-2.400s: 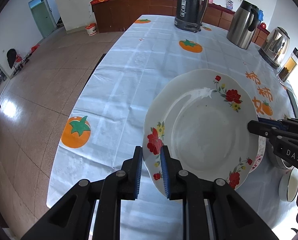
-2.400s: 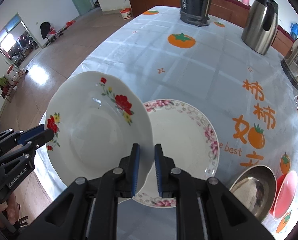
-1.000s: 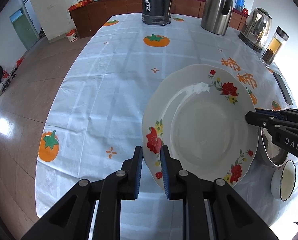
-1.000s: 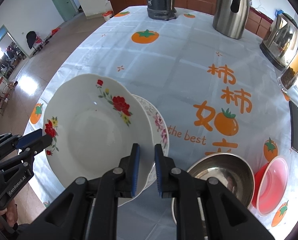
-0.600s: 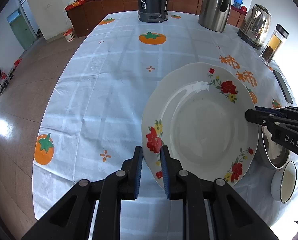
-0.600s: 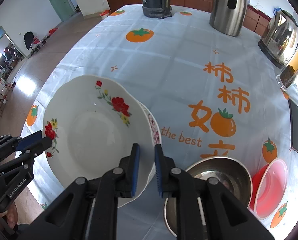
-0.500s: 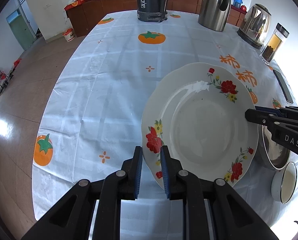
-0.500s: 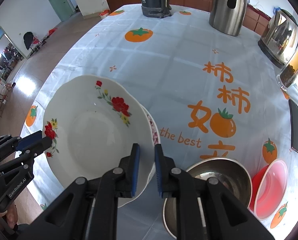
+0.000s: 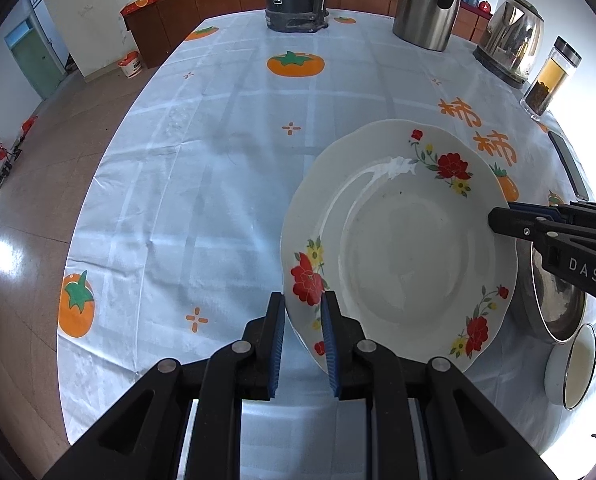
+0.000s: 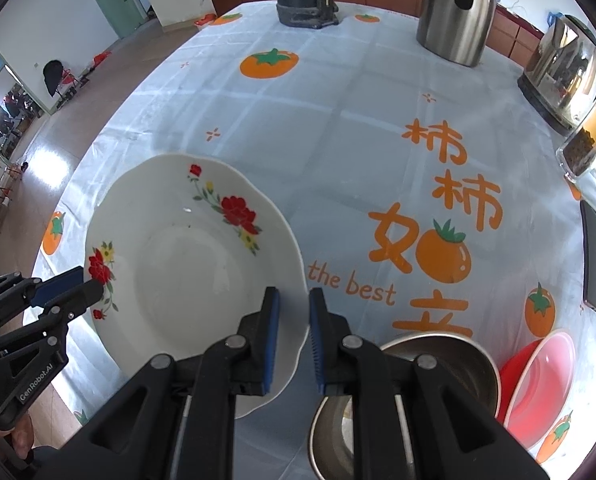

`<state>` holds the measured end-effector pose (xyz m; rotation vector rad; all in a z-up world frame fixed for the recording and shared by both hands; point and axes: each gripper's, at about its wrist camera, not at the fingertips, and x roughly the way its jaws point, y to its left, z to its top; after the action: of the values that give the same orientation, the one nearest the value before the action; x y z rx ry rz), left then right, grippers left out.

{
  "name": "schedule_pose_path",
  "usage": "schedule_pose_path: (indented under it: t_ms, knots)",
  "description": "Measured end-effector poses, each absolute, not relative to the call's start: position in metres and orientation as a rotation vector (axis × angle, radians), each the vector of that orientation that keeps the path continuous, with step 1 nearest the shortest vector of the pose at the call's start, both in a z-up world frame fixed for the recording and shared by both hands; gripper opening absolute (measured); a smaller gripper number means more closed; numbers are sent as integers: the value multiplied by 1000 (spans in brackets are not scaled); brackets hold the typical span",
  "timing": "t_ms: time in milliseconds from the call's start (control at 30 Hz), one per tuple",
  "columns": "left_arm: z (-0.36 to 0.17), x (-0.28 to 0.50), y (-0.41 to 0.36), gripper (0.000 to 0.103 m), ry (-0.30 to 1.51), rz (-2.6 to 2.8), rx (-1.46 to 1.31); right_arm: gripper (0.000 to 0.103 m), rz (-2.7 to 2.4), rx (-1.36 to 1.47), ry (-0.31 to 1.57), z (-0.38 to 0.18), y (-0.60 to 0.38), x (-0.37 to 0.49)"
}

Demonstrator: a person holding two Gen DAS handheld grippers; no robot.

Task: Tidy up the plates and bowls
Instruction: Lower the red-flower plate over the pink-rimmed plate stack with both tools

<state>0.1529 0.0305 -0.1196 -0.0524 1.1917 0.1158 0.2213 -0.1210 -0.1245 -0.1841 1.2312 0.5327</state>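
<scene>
While the left gripper (image 9: 303,334) pinches the near-left rim of the flowered plate (image 9: 398,248), its blue-padded fingers (image 9: 277,340) sit one on each face of the china, and the plate rides tilted above the tabletop (image 9: 218,160). Moving right, the plate's far rim sits between the fingers of the right gripper (image 10: 294,334), so both tools carry one dish; whether those fingers press the edge firmly I cannot tell for sure, though the gap looks no wider than the rim.

Further right, a steel bowl (image 10: 430,364) sits just under the right gripper, and a red bowl (image 10: 538,376) touches it on the far side. A small white enamel bowl (image 9: 574,368) lies near the tabletop edge.

My read: this is the carry. To do it well, keep both grips level with each other so the plate doesn't twist, hold clear of the steel bowl's rim, lower flat, and loosen one side only once the plate rests.
</scene>
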Motion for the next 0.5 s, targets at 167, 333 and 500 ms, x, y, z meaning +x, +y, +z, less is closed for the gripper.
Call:
schedule_pose_path:
  t_ms: [167, 333, 500]
  knots:
    - [-123, 155, 29, 20, 1202, 112, -46, 15, 530, -184, 1236, -127, -122, 225]
    - [-125, 155, 29, 20, 1208, 113, -46, 15, 530, -182, 1240, -130, -121, 227]
    - [-127, 156, 29, 20, 1212, 115, -46, 15, 530, -185, 1244, -134, -120, 229]
